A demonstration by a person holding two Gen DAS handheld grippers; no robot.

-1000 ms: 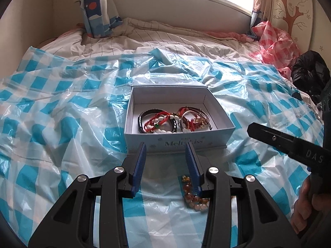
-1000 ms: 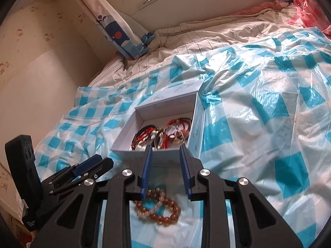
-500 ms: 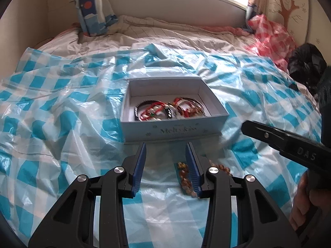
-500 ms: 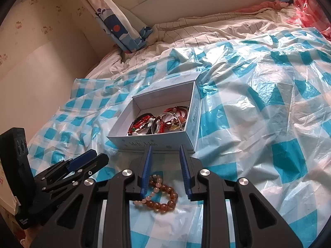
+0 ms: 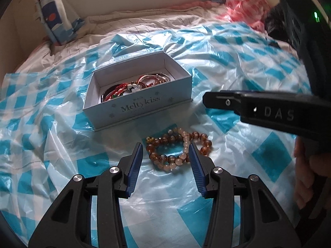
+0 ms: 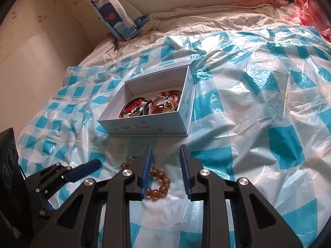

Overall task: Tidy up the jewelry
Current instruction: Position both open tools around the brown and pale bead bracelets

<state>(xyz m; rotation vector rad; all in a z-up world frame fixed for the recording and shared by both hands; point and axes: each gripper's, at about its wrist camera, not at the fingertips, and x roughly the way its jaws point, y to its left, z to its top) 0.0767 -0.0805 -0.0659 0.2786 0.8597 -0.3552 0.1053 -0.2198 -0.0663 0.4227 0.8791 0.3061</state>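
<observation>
Bracelets: two loops of amber-brown and pale peach round beads (image 5: 178, 149) lie overlapping on the sheet, just in front of the box, outside it.
Box: pale blue open cardboard box printed "Melty kiss" (image 5: 140, 105), holds a tangle of red, black and metal-coloured bracelets (image 5: 134, 86); count inside cannot be told.
Change vs 1 s ago: both cameras have pulled back from the box; it sits farther off and the bead loops, earlier half hidden behind the left fingers, now show nearly whole between them.
Left gripper: (image 5: 165, 150) blue-padded fingers spread apart, one on each side of the bead loops, right finger overlapping their edge in view; not pinching anything.
Right gripper: (image 6: 165, 155) fingers spread, nothing between the pads; beads (image 6: 158, 183) show low between and behind its left finger, partly hidden.
In the way: right gripper's black body marked "DAS" (image 5: 269, 113) crosses the left view, above the sheet right of the beads.
Around: blue-and-white checked plastic sheet (image 5: 238, 66) over a striped bed cover (image 6: 206, 22); whale-print pillow (image 6: 115, 14); pink checked bag (image 5: 238, 6).
</observation>
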